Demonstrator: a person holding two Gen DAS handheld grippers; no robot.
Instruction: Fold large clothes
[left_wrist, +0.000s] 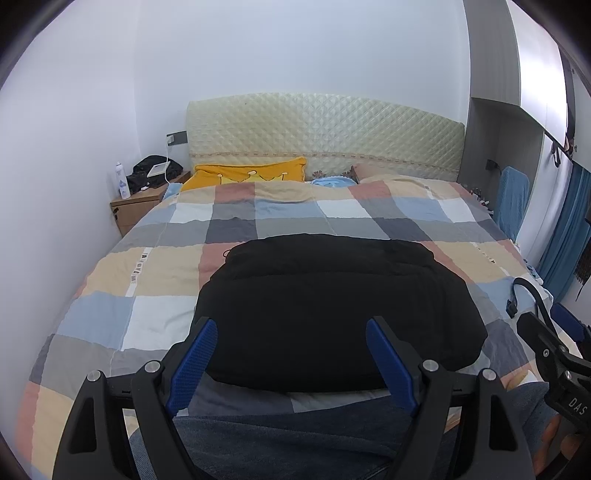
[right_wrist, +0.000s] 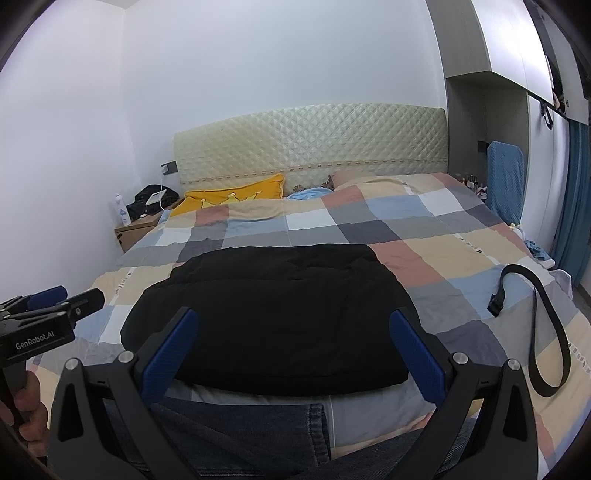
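A black garment (left_wrist: 332, 306) lies folded into a thick rectangle on the checked bed cover (left_wrist: 155, 280); it also shows in the right wrist view (right_wrist: 273, 314). My left gripper (left_wrist: 291, 332) is open and empty, held above the garment's near edge, jaws wide apart. My right gripper (right_wrist: 293, 325) is open and empty too, above the same near edge. The right gripper shows at the right edge of the left wrist view (left_wrist: 550, 328). The left gripper shows at the left edge of the right wrist view (right_wrist: 62, 299). Blue denim (right_wrist: 240, 432) lies just below both grippers.
A black belt (right_wrist: 546, 332) lies looped on the bed cover (right_wrist: 443, 266) to the right. A yellow pillow (left_wrist: 251, 173) and the quilted headboard (left_wrist: 325, 129) are at the far end. A wooden nightstand (left_wrist: 136, 206) with a bottle stands far left. Blue curtains (left_wrist: 565, 229) hang on the right.
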